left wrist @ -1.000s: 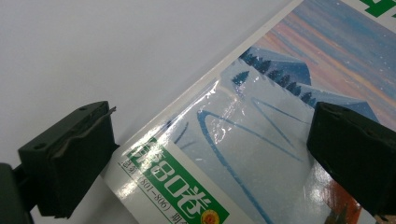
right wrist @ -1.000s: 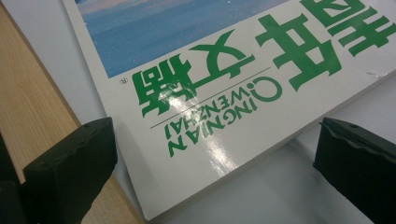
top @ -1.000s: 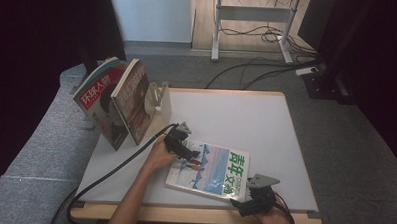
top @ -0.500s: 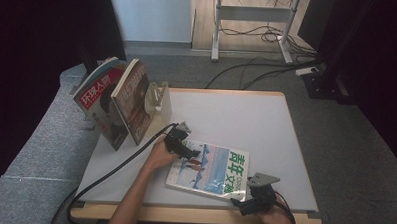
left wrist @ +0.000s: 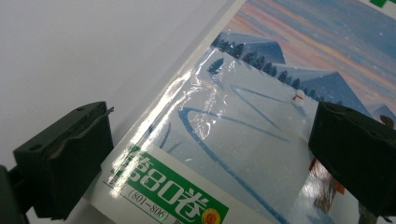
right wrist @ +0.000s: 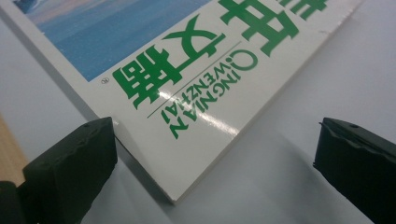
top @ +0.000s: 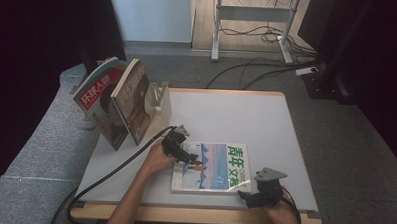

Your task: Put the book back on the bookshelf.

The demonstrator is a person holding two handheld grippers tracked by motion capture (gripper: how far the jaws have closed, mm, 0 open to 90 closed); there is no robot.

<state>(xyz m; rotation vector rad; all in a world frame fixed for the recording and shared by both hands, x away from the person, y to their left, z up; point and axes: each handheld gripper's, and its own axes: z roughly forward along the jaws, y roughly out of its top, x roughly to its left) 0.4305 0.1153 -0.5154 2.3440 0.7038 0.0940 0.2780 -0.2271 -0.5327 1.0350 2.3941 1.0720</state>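
The right gripper has edged closer to the magazine's near corner, jaws wide around it. The left gripper hovers wide open over its cover on the table.

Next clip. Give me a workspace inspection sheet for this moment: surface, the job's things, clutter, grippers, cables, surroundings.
Surface: white table, wooden front edge.
Job's things: magazine lying flat, cover up, near the front edge.
Clutter: two books leaning in a stand at the far left corner.
Grippers: left gripper open over the magazine's left edge; right gripper open at its near right corner, corner between the jaws.
Cables: black cable trails off the table front; more on the floor behind.
Surroundings: grey carpet, metal frame, dark curtains.
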